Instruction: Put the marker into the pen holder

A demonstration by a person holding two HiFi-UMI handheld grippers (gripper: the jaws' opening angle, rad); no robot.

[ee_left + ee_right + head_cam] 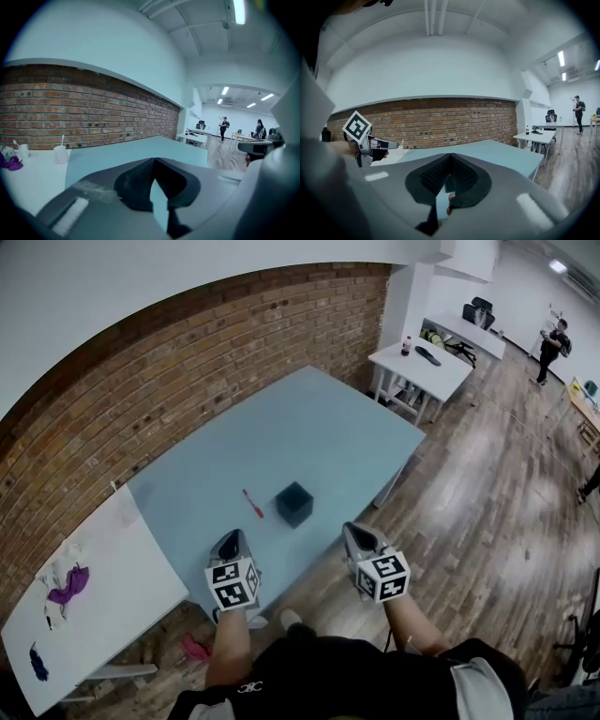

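A red marker [253, 503] lies on the light blue table [281, 442], just left of the black cube-shaped pen holder [294, 503]. Both grippers hover at the table's near edge, short of the two objects. My left gripper [228, 543] is below and left of the marker, its jaws meeting at the tip [153, 160] with nothing between them. My right gripper [359, 535] is below and right of the pen holder, its jaws also together [450, 155] and empty. The left gripper [395, 145] shows at the left of the right gripper view.
A white table [103, 606] with a purple cloth [67, 585] adjoins the blue table on the left. A brick wall [187, 362] runs behind. Another white table [422, 367] stands at the far right. A person [553, 345] stands far off on the wooden floor.
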